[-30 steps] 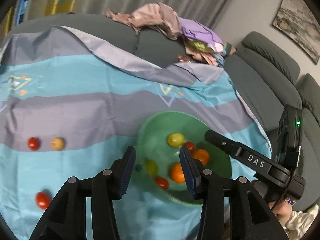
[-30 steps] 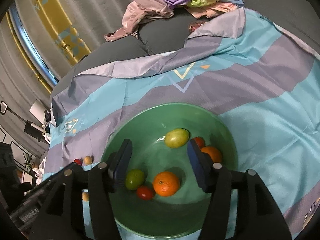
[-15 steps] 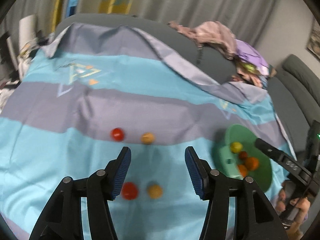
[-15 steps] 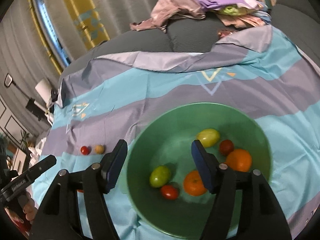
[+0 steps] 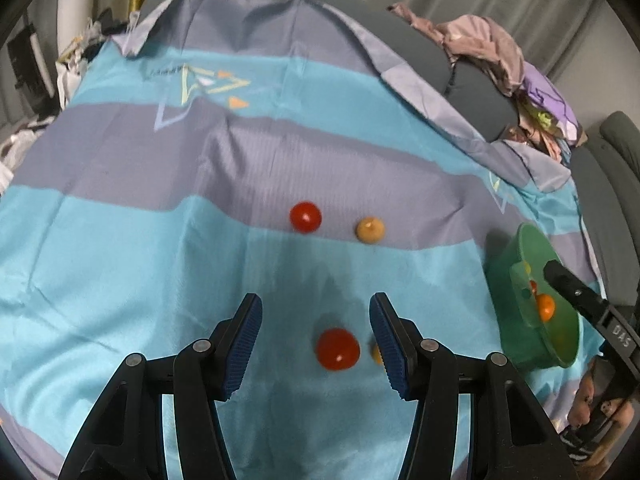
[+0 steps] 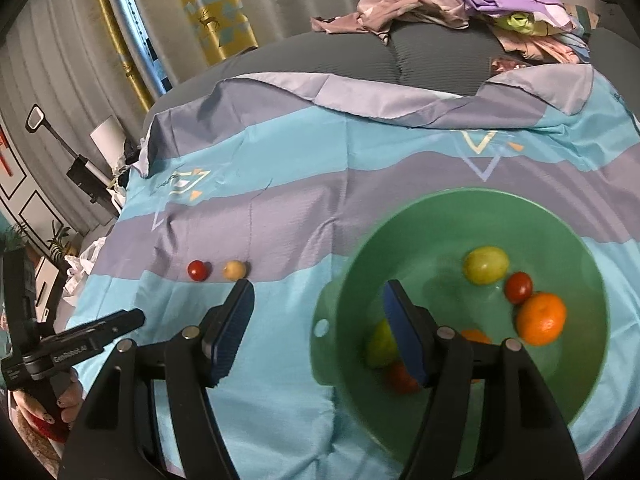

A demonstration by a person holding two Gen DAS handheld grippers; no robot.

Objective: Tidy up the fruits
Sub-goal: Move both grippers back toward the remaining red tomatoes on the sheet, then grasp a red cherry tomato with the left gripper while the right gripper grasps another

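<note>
My left gripper is open and empty, low over the striped cloth. A red tomato lies between its fingers, with a small yellow fruit partly hidden by the right finger. Farther off lie a second red tomato and a yellow fruit; the right wrist view shows them too, the tomato and the yellow fruit. My right gripper is open and empty at the left rim of the green bowl, which holds an orange, a yellow-green fruit, a tomato and several others.
The blue and grey cloth covers a grey sofa. A pile of clothes lies on the sofa back. The green bowl sits at the cloth's right edge in the left wrist view. Clutter stands beyond the cloth's left edge.
My left gripper has swung left from over the bowl to the loose fruits on the cloth. My right gripper has shifted left, from over the bowl's middle to its left rim.
</note>
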